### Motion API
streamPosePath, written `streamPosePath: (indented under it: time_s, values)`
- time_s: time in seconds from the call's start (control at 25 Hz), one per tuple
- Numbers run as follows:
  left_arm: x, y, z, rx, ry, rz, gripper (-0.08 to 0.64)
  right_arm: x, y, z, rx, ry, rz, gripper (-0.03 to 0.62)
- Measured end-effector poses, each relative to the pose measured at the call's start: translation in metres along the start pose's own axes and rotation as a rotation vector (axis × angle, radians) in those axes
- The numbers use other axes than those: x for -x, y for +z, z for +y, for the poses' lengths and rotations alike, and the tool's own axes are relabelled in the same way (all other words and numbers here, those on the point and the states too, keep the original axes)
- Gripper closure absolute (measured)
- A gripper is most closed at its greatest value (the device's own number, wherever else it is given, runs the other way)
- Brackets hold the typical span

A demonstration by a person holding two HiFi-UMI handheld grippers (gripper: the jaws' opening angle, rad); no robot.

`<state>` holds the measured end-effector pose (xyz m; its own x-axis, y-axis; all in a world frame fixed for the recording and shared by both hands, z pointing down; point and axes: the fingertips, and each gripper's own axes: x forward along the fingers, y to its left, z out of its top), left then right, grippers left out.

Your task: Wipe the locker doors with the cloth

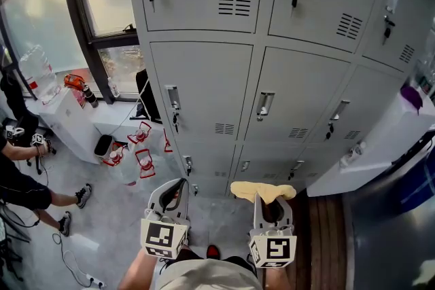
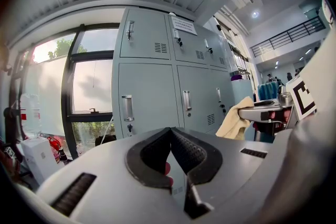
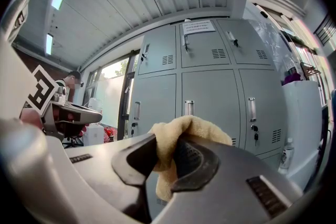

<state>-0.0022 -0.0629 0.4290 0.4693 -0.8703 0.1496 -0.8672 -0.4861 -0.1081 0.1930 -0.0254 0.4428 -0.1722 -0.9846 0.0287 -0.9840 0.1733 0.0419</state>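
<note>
**Task status: cloth in grip, wiping not yet under way**

1. Cloth. The yellow cloth (image 1: 262,191) is clamped between the fingers of the right gripper (image 1: 272,200). In the right gripper view, the cloth (image 3: 181,134) bulges out above and hangs below the closed pads.
2. Left gripper. The left gripper (image 1: 175,188) carries nothing. In the left gripper view, its fingers (image 2: 197,155) meet at the tips with no object between them.
3. Position. Both grippers are held low and near the person, side by side. The locker doors (image 1: 204,88) stand on the far side, well apart from the cloth. No contact between cloth and door is visible in any view.
4. Progress. The grasp step appears complete. No door shows a wiped streak or damp patch, so the wiping is judged not started. All doors in view remain to be wiped.
</note>
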Motion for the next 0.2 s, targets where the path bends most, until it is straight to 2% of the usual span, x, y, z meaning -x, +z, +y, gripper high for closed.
streamPosePath:
  time_s: [0.2]
  values:
    - [0.0002,0.0006,0.0008,-0.008,0.013,0.014,0.538,0.0005,-0.0015,-0.0014,-0.003,0.005,-0.001,0.522]
